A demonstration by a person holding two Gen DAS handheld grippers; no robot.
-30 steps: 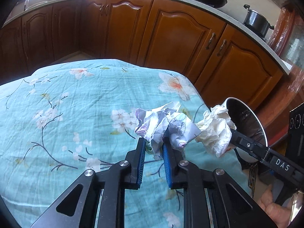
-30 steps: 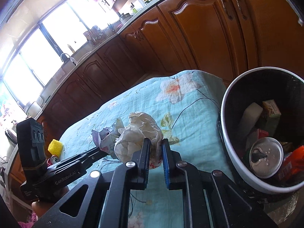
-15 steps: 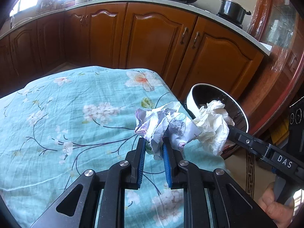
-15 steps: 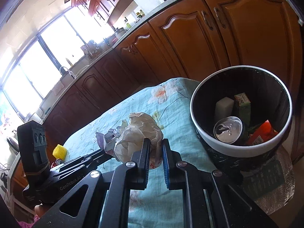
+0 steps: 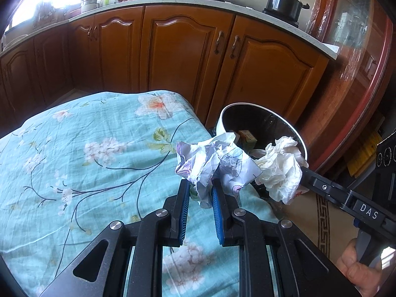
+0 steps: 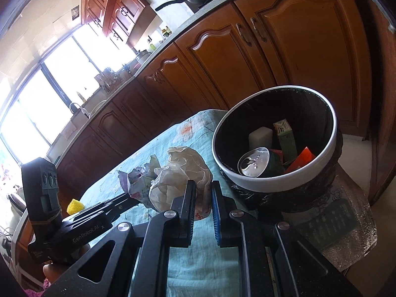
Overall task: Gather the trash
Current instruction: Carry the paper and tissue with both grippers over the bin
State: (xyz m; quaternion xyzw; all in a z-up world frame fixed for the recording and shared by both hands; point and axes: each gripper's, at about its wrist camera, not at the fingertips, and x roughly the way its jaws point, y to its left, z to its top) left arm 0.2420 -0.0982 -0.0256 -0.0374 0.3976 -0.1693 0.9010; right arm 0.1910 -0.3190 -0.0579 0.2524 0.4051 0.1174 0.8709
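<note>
Over the floral tablecloth's (image 5: 94, 153) edge, left gripper (image 5: 200, 195) pinches a printed paper wad (image 5: 210, 163); right gripper (image 6: 203, 198) clamps a white tissue ball (image 6: 178, 173), trash bin (image 6: 279, 183) at 2 o'clock.

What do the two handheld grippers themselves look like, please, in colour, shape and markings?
Both are matte black frames with triangular cut-outs and round silver bolts. The left gripper and right gripper each have flat black fingers lined with blue ribbed pads. White lettering reads "DAS" and "GenRobot.AI". A bare hand holds one.
</note>
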